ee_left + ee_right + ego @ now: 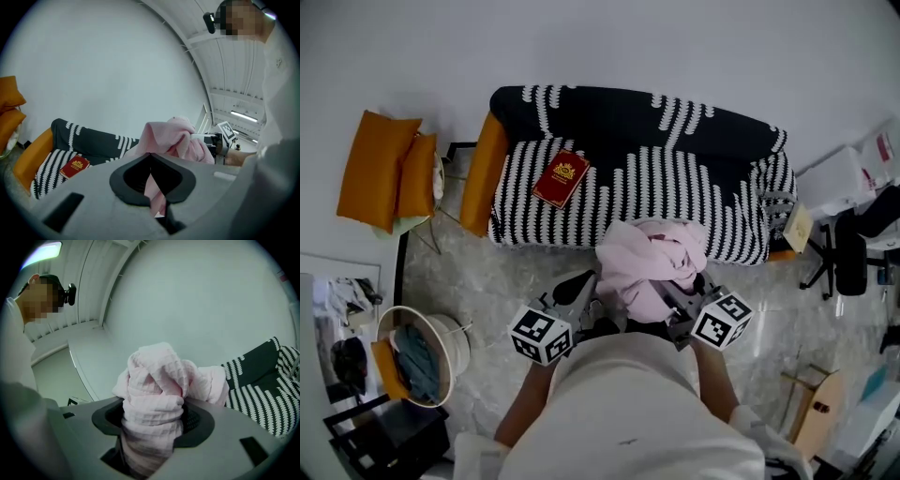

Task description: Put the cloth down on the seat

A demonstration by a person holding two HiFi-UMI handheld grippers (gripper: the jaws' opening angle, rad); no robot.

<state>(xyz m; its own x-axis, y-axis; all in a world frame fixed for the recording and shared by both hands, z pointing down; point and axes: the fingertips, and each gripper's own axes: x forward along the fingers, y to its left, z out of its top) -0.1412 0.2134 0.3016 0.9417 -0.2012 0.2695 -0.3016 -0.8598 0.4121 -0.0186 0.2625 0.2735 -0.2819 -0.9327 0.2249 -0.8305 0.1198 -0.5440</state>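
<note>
I hold a bunched pink cloth (649, 261) in the air in front of the sofa, just off the front edge of its black-and-white striped seat (656, 187). My left gripper (584, 298) is shut on a thin fold of the cloth (168, 138), which runs down between its jaws (151, 183). My right gripper (682, 298) is shut on a thick wad of the cloth (157, 380), which fills the gap between its jaws (152, 427). A red book (562, 177) lies on the left part of the seat and also shows in the left gripper view (74, 167).
An orange cushion (483, 173) leans at the sofa's left end. More orange cushions (384, 169) sit on a chair further left. A round basket (417, 361) with clothes stands at lower left. An office chair (848, 253) and boxes are at the right.
</note>
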